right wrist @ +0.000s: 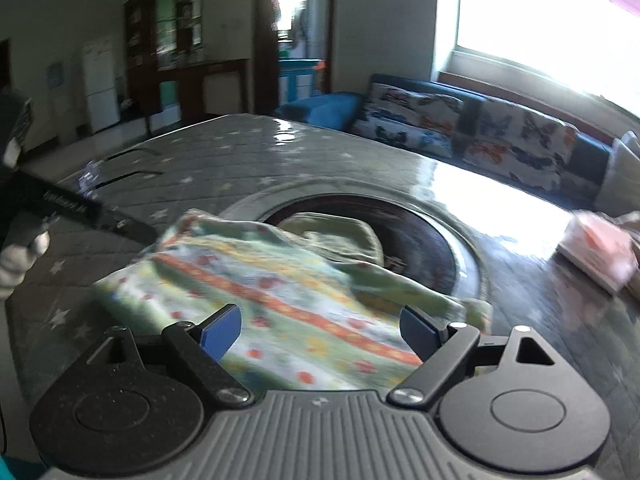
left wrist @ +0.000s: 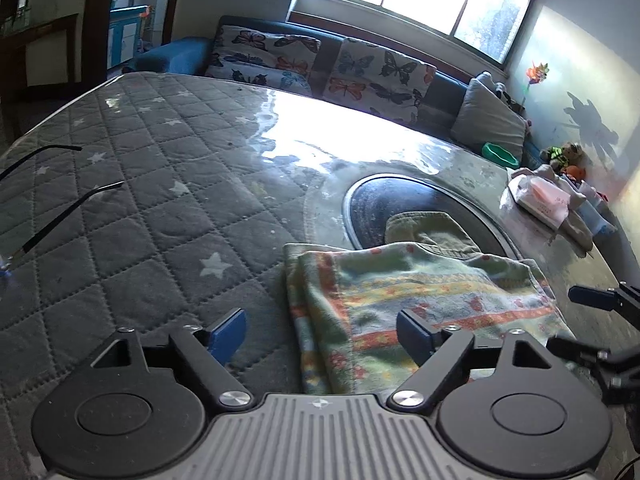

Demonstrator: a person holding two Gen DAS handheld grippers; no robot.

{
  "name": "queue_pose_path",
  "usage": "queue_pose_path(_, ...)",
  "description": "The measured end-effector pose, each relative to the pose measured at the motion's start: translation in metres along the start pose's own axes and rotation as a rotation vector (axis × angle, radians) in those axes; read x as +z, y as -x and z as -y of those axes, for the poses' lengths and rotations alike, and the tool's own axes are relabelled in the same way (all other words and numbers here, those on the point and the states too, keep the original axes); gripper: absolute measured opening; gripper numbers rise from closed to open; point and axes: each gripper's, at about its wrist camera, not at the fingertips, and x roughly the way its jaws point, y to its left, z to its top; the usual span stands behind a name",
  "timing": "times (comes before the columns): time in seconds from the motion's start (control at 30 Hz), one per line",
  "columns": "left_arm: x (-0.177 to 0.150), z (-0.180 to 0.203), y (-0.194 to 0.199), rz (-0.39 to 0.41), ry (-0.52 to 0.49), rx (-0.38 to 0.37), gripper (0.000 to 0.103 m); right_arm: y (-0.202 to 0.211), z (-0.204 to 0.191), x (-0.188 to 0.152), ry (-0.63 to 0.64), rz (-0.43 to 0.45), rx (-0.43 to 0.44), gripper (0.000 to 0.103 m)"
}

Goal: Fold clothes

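A folded garment [left wrist: 420, 292] with green, yellow and orange stripes lies on the grey quilted star cover [left wrist: 140, 240] of the table. Its far edge overlaps an olive-green piece of clothing [left wrist: 432, 232] that rests on a dark round inlay [left wrist: 368, 208]. My left gripper [left wrist: 322, 336] is open above the garment's left edge, with its blue pads apart and clear of the fabric. In the right wrist view, my right gripper [right wrist: 320, 332] is open over the same striped garment [right wrist: 280, 288] and holds nothing. The view is blurred.
A pair of glasses [left wrist: 60, 200] lies on the cover at the left. A tissue pack [left wrist: 540, 196] sits at the table's right edge. Behind the table are a sofa with butterfly cushions [left wrist: 360, 72] and a green bowl [left wrist: 498, 154].
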Motion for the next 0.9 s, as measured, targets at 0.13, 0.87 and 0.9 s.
queue_pose_path(0.13, 0.0, -0.007, 0.003, -0.002, 0.014, 0.016, 0.098, -0.003, -0.027, 0.007, 0.079, 0.0, 0.045, 0.094)
queue_pose_path(0.87, 0.004, -0.026, 0.008, -0.02, 0.126, 0.026, 0.103, -0.041, -0.154, 0.006, 0.449, -0.04, 0.17, 0.065)
queue_pose_path(0.9, 0.004, -0.026, 0.008, -0.023, 0.133, 0.021, 0.103, -0.043, -0.158, 0.005, 0.467, -0.042, 0.17, 0.063)
